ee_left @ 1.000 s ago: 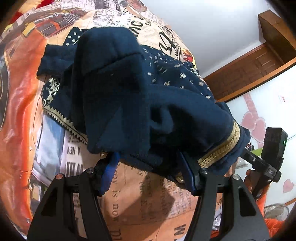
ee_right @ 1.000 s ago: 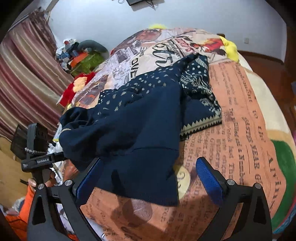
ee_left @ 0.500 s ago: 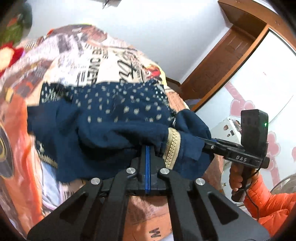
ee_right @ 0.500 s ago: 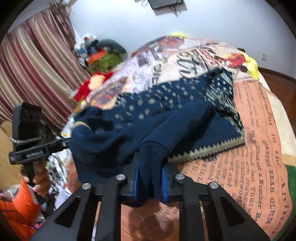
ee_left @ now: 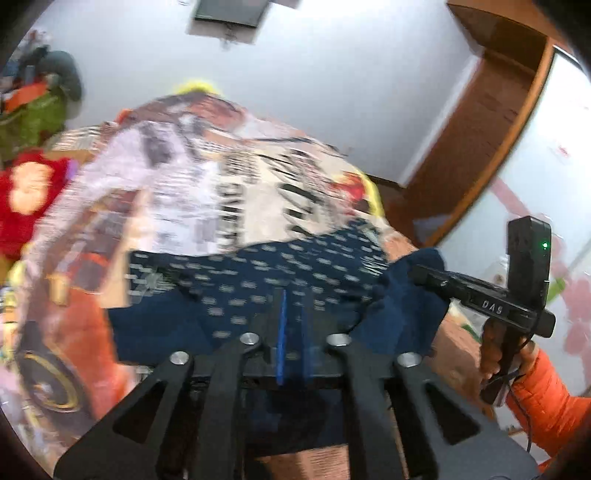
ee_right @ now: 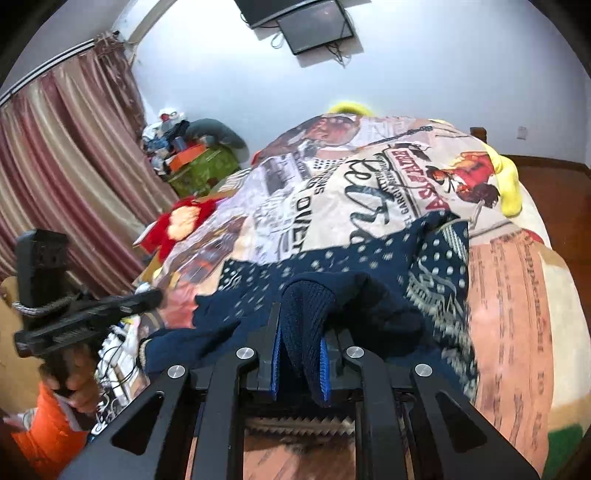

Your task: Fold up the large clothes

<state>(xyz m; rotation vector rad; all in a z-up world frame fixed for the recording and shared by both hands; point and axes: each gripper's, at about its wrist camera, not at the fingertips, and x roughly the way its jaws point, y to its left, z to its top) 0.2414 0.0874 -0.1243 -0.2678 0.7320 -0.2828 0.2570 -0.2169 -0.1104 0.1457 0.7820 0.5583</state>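
Navy dotted garment [ee_right: 332,273] lies bunched on the printed bedspread [ee_right: 369,192]; our right gripper [ee_right: 299,354] is clenched on a knit fold; left gripper [ee_left: 291,332], jaws opening, blurred, cloth between them, grip unclear; we judge folding barely begun, no neat fold yet.

Pale blue-white wall [ee_right: 424,66], black wall-mounted screen [ee_right: 306,22], striped maroon-beige curtains [ee_right: 62,158], brown wooden door frame [ee_left: 491,122]; bed under newspaper-print bedspread [ee_right: 369,192]; possibly green cluttered chest [ee_right: 203,170].
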